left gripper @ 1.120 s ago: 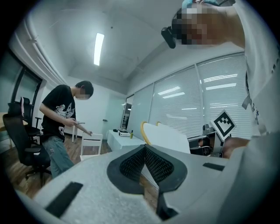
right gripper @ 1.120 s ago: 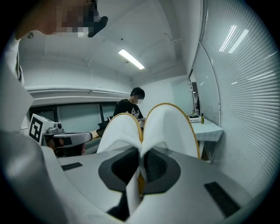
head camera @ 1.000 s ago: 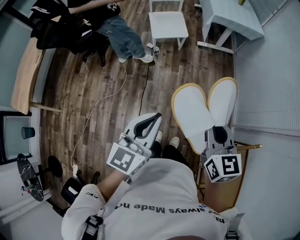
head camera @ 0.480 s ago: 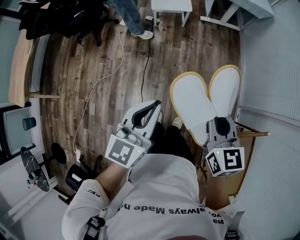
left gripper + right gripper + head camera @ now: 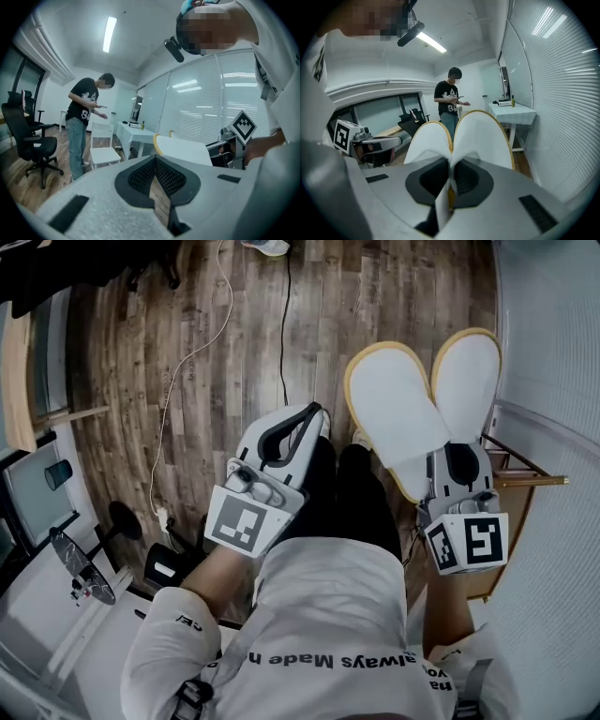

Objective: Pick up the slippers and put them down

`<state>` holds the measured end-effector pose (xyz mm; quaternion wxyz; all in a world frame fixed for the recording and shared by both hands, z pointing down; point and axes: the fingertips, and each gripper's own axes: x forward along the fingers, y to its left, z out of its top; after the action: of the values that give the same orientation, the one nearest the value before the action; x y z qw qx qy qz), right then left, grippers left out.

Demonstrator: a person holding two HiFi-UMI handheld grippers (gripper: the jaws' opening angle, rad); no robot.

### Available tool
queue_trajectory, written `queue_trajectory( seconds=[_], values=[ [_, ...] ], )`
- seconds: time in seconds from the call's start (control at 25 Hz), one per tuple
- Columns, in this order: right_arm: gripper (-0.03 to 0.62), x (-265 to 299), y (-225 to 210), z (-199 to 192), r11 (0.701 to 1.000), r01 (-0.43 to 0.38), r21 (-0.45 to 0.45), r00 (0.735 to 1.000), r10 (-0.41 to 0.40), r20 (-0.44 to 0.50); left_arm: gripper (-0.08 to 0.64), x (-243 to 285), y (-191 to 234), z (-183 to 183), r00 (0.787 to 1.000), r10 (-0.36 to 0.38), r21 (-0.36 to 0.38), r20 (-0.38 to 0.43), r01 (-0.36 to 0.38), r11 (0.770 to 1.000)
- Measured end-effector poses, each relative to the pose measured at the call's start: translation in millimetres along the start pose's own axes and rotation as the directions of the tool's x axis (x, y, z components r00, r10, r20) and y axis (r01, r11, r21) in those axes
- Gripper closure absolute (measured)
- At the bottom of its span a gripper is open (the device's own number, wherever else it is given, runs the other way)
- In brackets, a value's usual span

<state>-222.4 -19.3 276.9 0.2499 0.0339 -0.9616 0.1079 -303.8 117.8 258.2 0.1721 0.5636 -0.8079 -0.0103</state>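
Observation:
Two white slippers with yellow trim, one [image 5: 394, 418] lapping over the other [image 5: 466, 381], stick out forward from my right gripper [image 5: 457, 463], which is shut on their heel ends above the wooden floor. In the right gripper view the pair [image 5: 429, 140] [image 5: 483, 133] fans upward from the pinched jaws of the right gripper [image 5: 450, 168]. My left gripper [image 5: 305, 420] hangs beside it to the left, over the person's dark trouser legs. Its black pads [image 5: 140, 176] meet at the tips and nothing is between them.
A white cable [image 5: 192, 352] and a black one trail across the floor [image 5: 234, 324]. A blind-covered wall [image 5: 553, 352] and a wooden frame [image 5: 525, 482] stand close on the right. A person [image 5: 84, 122], a white chair [image 5: 103, 152], a white table [image 5: 136, 136] and an office chair [image 5: 33, 145] stand farther off.
Both grippers have come down toward the floor, the slippers still in the right one. The seated person, white chair and table have slid out of the head view's top.

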Motion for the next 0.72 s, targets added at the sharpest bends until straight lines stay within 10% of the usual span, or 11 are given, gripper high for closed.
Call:
queue_trajectory(
  seconds=[0.72],
  values=[
    [0.568,117,-36,-153,0.999,0.026,0.047,0.994,-0.021,-0.103,0.549,59,50,-163,0.996,-0.035,0.004,-0.087,0.036,0.999]
  ],
)
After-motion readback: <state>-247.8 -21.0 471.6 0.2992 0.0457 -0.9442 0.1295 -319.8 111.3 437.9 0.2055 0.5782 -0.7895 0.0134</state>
